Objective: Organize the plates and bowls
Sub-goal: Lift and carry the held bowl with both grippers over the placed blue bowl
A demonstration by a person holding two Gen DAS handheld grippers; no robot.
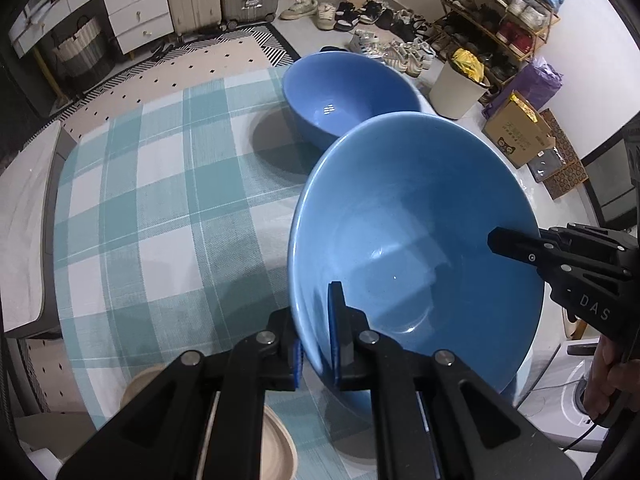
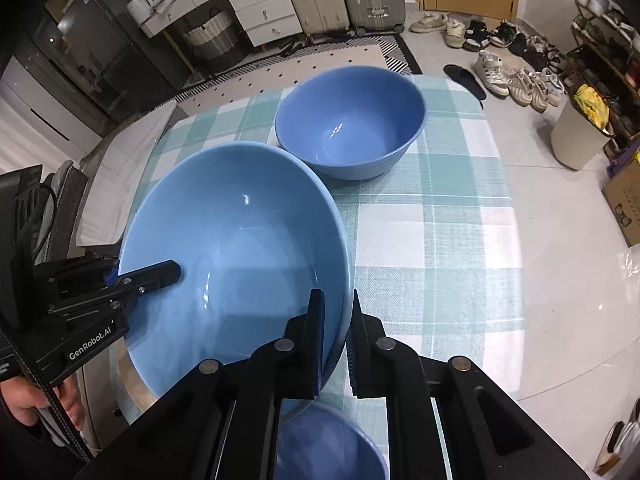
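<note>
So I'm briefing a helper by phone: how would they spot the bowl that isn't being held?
Look at the table with the teal checked cloth. Toward its far end stands a deep blue bowl, resting on the cloth by itself. The paler, wider bowl nearer the camera is gripped at its rim by the left tool and right tool.

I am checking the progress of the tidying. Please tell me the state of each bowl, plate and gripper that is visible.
Large light blue bowl: held at two rim spots, tilted, off the table.
Darker blue bowl: upright on the checked cloth, empty.
Small blue bowl: below, partly hidden.
Beige plates: on the table, partly hidden.
Left gripper: shut on the rim.
Right gripper: shut on the rim.
</note>
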